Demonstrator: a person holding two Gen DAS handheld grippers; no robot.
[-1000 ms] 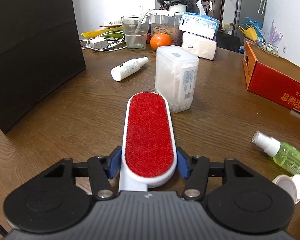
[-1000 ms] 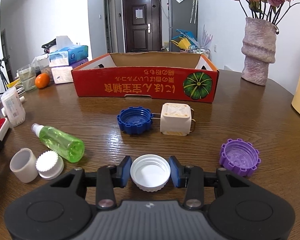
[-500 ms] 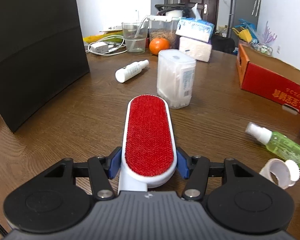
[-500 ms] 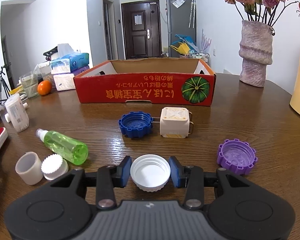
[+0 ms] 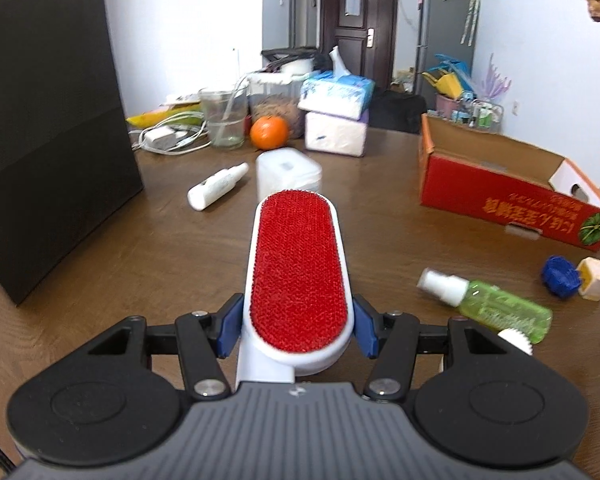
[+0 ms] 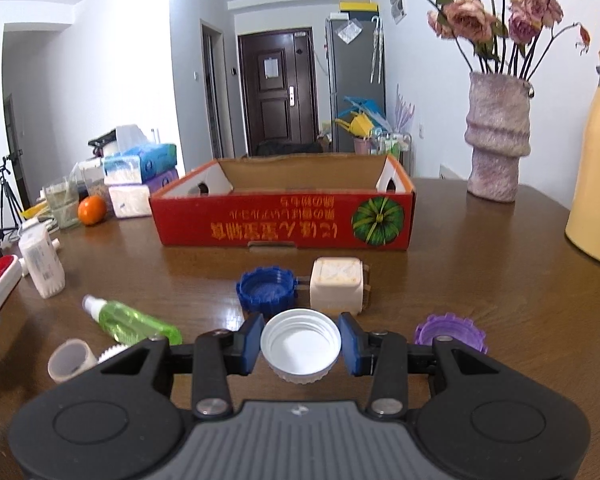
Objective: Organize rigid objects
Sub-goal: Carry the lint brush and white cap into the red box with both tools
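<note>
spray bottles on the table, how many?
2. The green spray bottle lies near the left gripper's side; the white spray bottle lies farther back, beside the cotton swab box. Others may be hidden.

White box (image 5: pixel 288 176) blurred, half hidden by lint brush (image 5: pixel 298 276), yellow flask (image 6: pixel 598 160) cut off

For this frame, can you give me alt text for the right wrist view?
The right gripper has its jaws shut on a white bottle cap above a wooden table. Ahead lie a blue cap, a cream square lid, a purple cap, a green spray bottle and an open red cardboard box.
</note>
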